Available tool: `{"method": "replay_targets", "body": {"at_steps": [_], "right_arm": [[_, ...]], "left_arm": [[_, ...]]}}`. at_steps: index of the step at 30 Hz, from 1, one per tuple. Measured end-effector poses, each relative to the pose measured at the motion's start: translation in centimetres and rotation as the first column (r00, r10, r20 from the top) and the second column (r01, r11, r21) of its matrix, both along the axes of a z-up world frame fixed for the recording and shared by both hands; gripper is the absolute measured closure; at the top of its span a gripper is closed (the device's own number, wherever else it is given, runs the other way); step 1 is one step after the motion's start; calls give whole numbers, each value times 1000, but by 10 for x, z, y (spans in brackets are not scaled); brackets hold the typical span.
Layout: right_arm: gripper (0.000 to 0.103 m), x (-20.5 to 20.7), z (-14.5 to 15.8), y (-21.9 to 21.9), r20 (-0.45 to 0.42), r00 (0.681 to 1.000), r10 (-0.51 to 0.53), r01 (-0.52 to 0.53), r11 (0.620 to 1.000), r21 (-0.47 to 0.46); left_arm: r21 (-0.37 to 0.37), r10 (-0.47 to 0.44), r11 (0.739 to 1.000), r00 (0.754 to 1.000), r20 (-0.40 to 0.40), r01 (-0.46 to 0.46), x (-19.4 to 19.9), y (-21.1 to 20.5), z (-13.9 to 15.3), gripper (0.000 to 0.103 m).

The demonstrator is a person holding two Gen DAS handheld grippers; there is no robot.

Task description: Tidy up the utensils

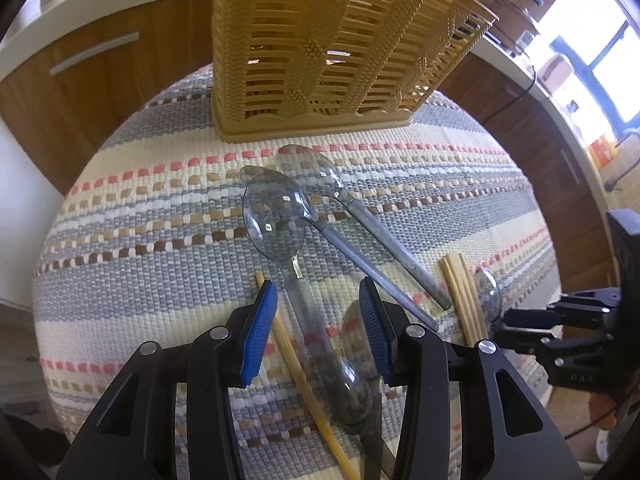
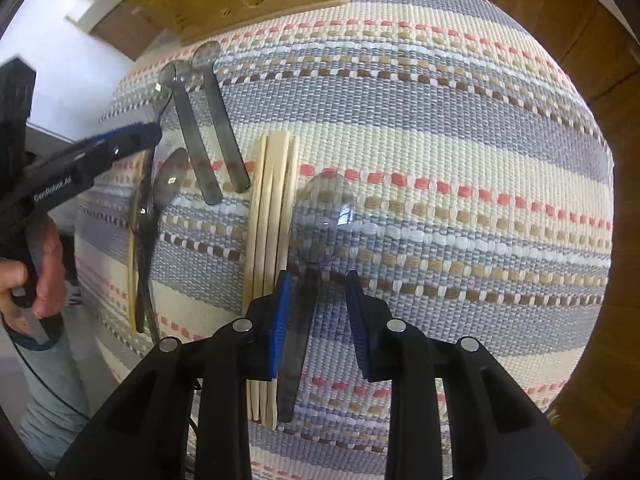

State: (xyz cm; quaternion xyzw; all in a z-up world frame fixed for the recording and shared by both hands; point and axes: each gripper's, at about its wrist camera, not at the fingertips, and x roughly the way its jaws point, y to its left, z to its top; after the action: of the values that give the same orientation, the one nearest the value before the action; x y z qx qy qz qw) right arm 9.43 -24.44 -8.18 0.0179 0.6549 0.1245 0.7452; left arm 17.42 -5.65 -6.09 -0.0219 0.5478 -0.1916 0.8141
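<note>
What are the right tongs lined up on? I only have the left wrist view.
Observer: The right tongs straddle the handle of a clear spoon, with the bowl pointing away from them.
Operator: Are they gripping it yet?
Observer: No. The handle sits close to the left pad, and the right pad stands clear of it.
Operator: Anything in the way?
Observer: A bundle of chopsticks lies parallel along the spoon's left side, and its near ends pass under the tongs' left finger.
</note>
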Motion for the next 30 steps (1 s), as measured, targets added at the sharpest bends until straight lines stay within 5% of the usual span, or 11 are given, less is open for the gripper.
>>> {"method": "replay_targets", "body": {"at_steps": [6,10,19,30], "right_arm": [[92,-3,-12,43,17,997,71,-69,990,-126],[92,-2,-17,56,6,998,70,-69,991,-118],[95,-9,-8,37,34,997,72,-69,995,-72],[101,-16,16,16,72,996,51,-50,999,-17]], "left_arm": [[88,-32,996,999,-2,32,4,-21,-6,64],[178,-30,984,999,32,24,3,-29,-7,90],[-39,81,996,997,20,-80,-2,6,-1,93],[-98,129,988,988,81,-121,-33,48,29,93]]}}
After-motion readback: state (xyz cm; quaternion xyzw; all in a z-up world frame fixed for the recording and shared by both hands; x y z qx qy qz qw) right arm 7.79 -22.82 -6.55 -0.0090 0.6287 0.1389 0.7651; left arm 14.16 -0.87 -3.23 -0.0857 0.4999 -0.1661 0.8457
